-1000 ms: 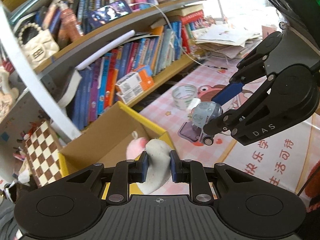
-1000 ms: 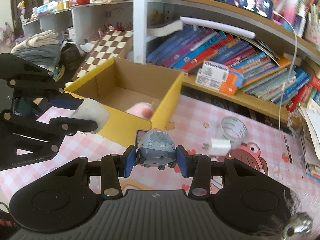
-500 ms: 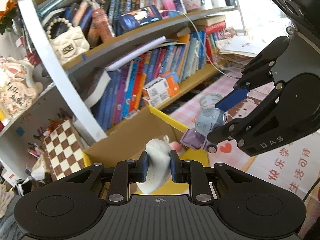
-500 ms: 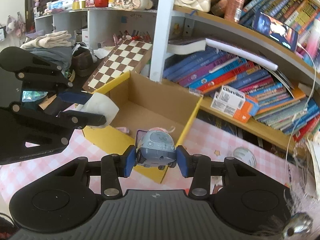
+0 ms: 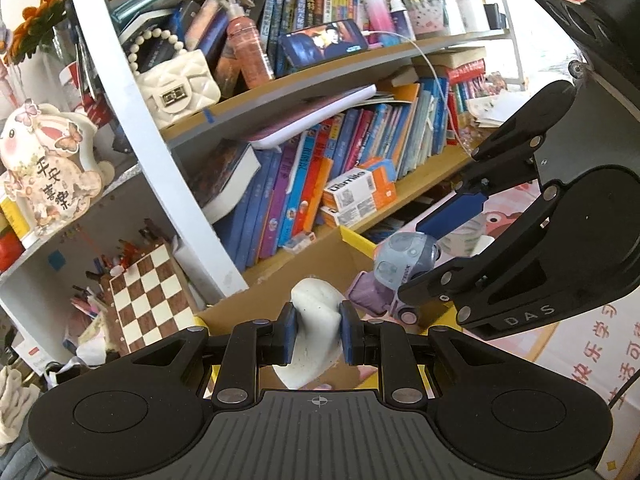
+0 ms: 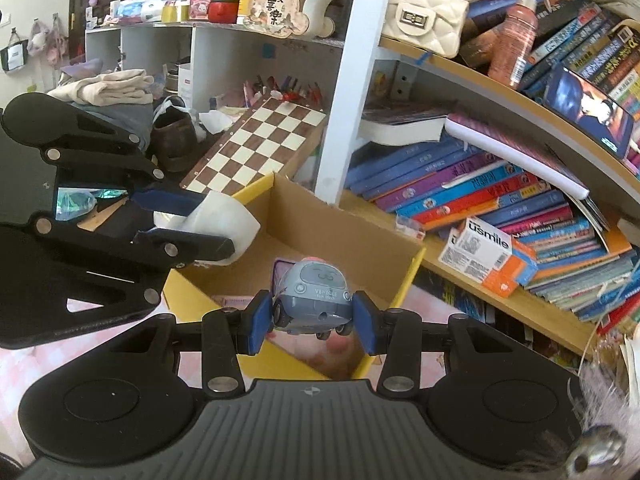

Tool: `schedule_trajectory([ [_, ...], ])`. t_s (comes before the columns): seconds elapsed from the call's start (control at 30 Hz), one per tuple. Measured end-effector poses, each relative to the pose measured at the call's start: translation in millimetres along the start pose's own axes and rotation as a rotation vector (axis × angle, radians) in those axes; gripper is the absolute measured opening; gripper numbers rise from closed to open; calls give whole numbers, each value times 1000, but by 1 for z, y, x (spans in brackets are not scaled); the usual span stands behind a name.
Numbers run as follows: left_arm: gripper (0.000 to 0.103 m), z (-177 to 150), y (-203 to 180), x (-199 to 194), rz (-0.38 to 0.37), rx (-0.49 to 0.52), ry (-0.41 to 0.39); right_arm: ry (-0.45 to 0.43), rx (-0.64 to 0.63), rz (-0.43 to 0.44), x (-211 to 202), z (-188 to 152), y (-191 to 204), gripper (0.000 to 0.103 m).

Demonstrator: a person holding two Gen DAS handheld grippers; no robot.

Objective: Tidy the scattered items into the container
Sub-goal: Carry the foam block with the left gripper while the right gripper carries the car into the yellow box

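Crowded bookshelves back the cardboard box. Left gripper fingers clamp a white soft lump, right gripper fingers clamp a toy car, both seemingly above its open top.

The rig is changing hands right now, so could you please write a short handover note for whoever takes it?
Left gripper: shut on the white soft item, held above the cardboard box.
Right gripper: shut on the grey toy car, also over the open box.
Done: a pink item already lies on the box floor.
Left: lower and release both held items into the box. Whether more scattered items remain on the table cannot be seen from here; check.
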State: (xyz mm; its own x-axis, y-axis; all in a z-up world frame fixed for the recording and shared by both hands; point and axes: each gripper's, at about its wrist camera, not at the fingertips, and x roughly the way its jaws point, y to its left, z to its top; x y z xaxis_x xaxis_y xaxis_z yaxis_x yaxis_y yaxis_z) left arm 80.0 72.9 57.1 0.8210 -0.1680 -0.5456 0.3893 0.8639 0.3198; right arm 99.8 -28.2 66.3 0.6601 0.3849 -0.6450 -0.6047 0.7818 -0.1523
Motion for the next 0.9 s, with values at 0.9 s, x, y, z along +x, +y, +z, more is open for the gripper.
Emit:
schedule_trajectory([
  [0.9,21,-12,35,91,-31,-39,129,93,5,72,96,15,-23,42],
])
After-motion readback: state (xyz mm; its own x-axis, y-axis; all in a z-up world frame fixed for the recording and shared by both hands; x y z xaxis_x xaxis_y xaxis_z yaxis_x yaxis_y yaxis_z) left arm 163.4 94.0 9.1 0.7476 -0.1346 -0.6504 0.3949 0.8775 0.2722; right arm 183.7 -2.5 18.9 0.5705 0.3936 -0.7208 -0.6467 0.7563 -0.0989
